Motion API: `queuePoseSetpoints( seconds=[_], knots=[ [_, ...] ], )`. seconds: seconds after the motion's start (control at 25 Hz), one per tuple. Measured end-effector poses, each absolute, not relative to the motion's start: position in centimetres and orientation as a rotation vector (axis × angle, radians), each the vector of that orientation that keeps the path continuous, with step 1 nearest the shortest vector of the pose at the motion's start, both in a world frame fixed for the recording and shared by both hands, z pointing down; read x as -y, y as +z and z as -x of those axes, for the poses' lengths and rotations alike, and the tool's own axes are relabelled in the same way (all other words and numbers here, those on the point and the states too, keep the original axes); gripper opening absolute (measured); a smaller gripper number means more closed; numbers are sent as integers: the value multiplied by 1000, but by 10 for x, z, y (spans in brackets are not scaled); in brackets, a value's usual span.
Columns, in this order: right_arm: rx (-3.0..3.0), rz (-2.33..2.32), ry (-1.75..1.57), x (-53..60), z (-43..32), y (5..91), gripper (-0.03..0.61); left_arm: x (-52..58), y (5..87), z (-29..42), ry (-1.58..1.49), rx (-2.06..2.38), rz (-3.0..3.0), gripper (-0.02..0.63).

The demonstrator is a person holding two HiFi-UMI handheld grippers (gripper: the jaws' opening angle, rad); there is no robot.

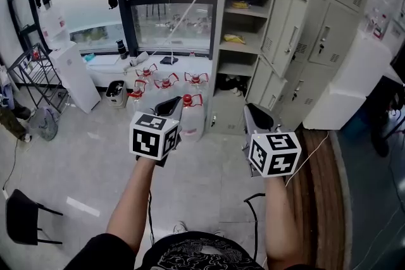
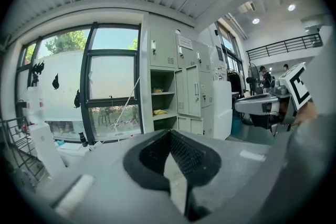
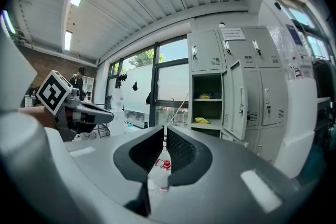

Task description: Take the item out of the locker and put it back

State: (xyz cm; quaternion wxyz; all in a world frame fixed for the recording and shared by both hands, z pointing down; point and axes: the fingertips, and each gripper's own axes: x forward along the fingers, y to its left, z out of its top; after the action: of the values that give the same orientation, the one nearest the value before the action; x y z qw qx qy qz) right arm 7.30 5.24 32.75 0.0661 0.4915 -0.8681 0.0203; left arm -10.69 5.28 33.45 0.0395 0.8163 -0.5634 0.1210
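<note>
The grey locker bank stands ahead and to the right, with one column (image 1: 243, 22) open and shelved. A yellow item (image 1: 234, 38) lies on its middle shelf, and a smaller yellow item (image 1: 240, 2) on the shelf above. The left gripper view shows the lower yellow item (image 2: 159, 112), and the right gripper view shows it too (image 3: 202, 120). My left gripper (image 1: 171, 104) (image 2: 169, 132) and right gripper (image 1: 256, 112) (image 3: 164, 129) are held side by side well short of the lockers. Both are shut and hold nothing.
Several red-capped water jugs (image 1: 168, 82) stand on the floor under the window, left of the lockers. An open locker door (image 1: 288, 25) juts out at the right. A white cabinet (image 1: 74, 76) is at the left, a black chair (image 1: 25, 218) at the lower left, a wooden tabletop (image 1: 316, 186) at my right.
</note>
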Motion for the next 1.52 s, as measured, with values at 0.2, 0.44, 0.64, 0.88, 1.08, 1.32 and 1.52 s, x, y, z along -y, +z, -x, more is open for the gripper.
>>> queuePoseSetpoints(
  seconds=[0.2, 0.44, 0.64, 0.88, 1.08, 1.32, 1.52],
  knots=[
    [2624, -1479, 56, -54, -71, 326, 58, -56, 333, 106, 363, 1722, -2512, 0],
    [2624, -1475, 55, -54, -71, 328, 89, -55, 333, 105, 346, 1719, -2515, 0],
    [2623, -1472, 58, -53, -72, 329, 107, -55, 333, 103, 340, 1710, -2520, 0],
    [2630, -1469, 65, -56, -75, 331, 140, -56, 335, 99, 325, 1696, -2521, 0],
    [2632, -1478, 63, -56, -81, 330, 174, -56, 331, 90, 291, 1667, -2541, 0],
    [2644, -1479, 67, -57, -91, 331, 219, -58, 330, 77, 250, 1632, -2563, 0],
    [2656, -1468, 65, -57, -102, 331, 257, -58, 331, 62, 256, 1627, -2562, 0]
  ],
)
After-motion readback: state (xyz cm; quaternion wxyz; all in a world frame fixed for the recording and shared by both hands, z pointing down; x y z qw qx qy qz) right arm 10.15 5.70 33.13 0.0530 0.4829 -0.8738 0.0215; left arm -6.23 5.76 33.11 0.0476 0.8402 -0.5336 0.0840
